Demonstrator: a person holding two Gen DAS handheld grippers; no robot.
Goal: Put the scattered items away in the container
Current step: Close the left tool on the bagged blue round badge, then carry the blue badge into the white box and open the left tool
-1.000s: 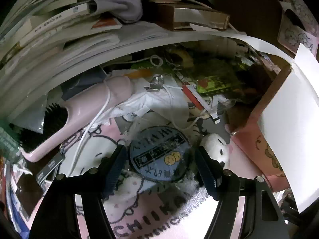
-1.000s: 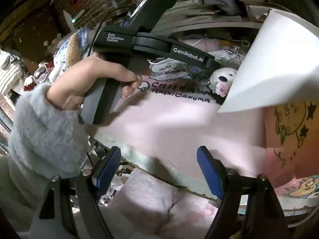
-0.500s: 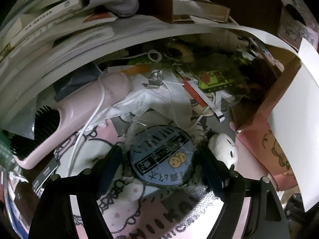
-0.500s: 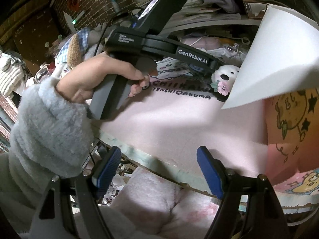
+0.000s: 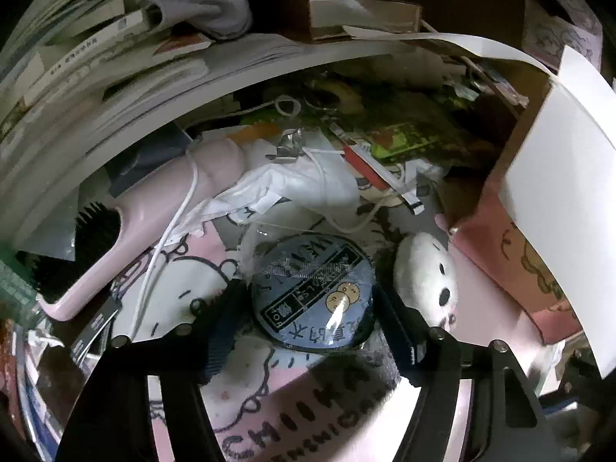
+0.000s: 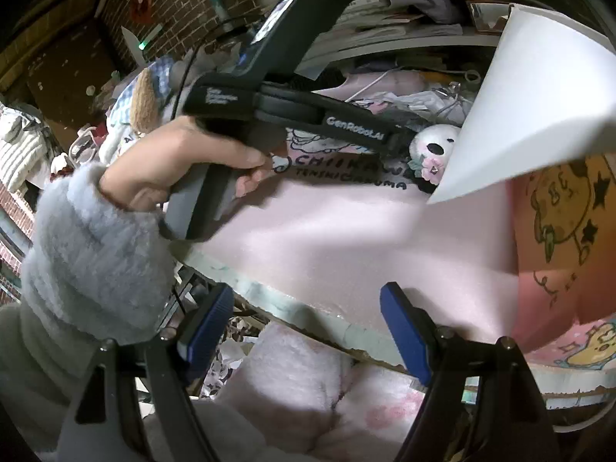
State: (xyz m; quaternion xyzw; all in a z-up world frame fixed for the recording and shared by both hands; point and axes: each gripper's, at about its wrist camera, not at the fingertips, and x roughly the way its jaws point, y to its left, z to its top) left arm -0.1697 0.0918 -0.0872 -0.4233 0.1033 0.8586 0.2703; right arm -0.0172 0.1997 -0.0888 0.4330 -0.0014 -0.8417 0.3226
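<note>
Left gripper closed on round blue-grey packet, glossy, black-labelled, yellow dots, near white plush. Right gripper spread wide, empty.

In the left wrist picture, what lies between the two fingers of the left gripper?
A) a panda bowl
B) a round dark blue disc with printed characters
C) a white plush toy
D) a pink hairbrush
B: the round dark blue disc sits midway in the left gripper, a finger on each side of it; the white plush toy lies outside the right finger, and the pink hairbrush lies farther left.
</note>
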